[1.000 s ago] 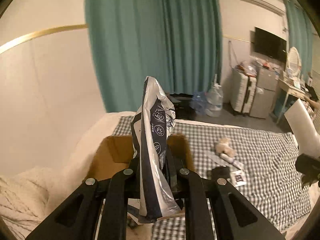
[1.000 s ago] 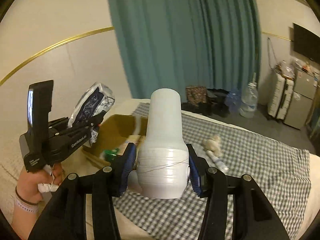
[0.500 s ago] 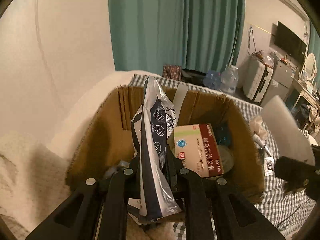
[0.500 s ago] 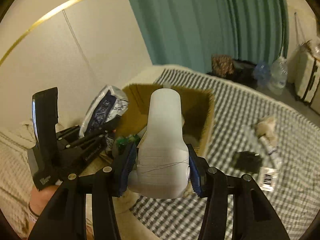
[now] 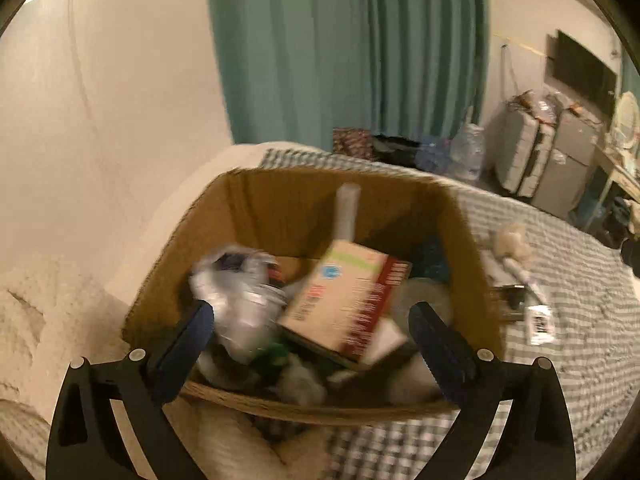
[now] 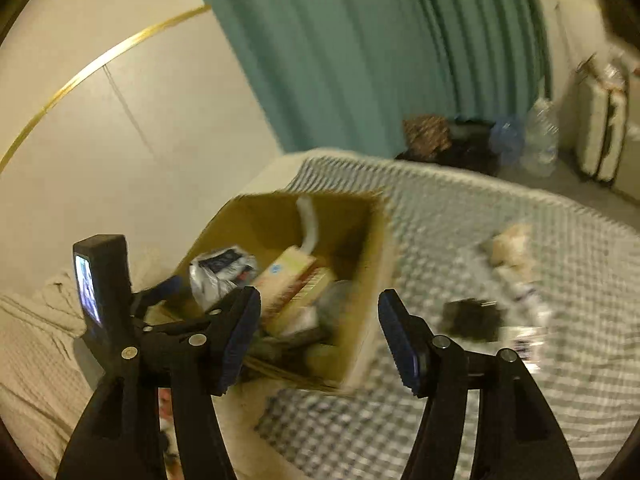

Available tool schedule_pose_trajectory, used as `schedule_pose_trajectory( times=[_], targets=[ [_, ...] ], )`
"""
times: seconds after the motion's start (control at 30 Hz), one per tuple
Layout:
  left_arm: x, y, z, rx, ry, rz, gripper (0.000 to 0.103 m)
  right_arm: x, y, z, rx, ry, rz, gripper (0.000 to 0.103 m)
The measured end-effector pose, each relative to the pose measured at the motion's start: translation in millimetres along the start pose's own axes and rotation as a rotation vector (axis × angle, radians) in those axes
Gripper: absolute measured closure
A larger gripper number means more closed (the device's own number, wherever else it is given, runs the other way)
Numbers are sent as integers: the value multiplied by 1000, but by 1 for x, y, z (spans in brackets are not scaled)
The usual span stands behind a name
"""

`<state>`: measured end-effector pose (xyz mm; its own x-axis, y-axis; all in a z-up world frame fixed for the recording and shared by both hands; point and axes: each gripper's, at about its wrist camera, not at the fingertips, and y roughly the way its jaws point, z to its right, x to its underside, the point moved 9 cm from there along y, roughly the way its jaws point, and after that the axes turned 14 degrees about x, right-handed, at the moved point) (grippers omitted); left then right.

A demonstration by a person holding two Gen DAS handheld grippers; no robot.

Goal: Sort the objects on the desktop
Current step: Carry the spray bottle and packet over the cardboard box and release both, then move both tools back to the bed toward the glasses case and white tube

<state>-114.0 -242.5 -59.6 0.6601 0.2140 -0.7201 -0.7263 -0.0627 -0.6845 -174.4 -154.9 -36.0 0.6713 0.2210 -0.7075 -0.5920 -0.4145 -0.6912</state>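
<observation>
A cardboard box is seen on a bed with a checked cover, near the bed's left edge. Both grippers are held over it with jaws spread wide and nothing between them: the left gripper above the box's near rim, the right gripper above its near right corner.

Inside the box lie a crumpled silver bag at the left wall, a red and cream carton tilted in the middle, and a white tube leaning against the far wall. The rest is too blurred to name.

Left on the cover, right of the box, are a black item, a small white tag and a pale soft toy. The toy is judged light and yielding, best pinched across its body; the black item looks flat and stiff, so its edges would be taken.

Only the right view shows the left gripper's body and screen. Only the left view shows a television on the far wall.
</observation>
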Motion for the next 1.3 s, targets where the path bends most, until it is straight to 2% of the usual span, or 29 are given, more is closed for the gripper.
schedule_pose_trajectory(
  times=[0.17, 0.33, 0.5, 0.6, 0.8, 0.93, 1.1, 1.3],
  targets=[
    [4, -25, 61, 95, 69, 15, 0, 11, -71, 62, 117, -14, 100, 42],
    [16, -36, 124, 190, 127, 4, 0, 34, -128, 122, 195, 51, 154, 37],
    [34, -19, 173, 234, 140, -47, 0, 61, -152, 164, 237, 120, 165, 37],
    [48, -1, 195, 241, 158, -89, 0, 74, -150, 183, 244, 162, 144, 30],
    [64, 47, 212, 244, 109, -143, 0, 93, -129, 215, 268, 180, 113, 28],
    [65, 81, 204, 223, 26, -141, 0, 101, -103, 235, 274, 187, 113, 11],
    [60, 127, 197, 246, -95, -134, 0, 110, -59, 248, 300, 133, 79, 10],
    [54, 172, 190, 221, -143, -143, 0, 108, -2, 267, 292, 96, 37, 10]
  ],
)
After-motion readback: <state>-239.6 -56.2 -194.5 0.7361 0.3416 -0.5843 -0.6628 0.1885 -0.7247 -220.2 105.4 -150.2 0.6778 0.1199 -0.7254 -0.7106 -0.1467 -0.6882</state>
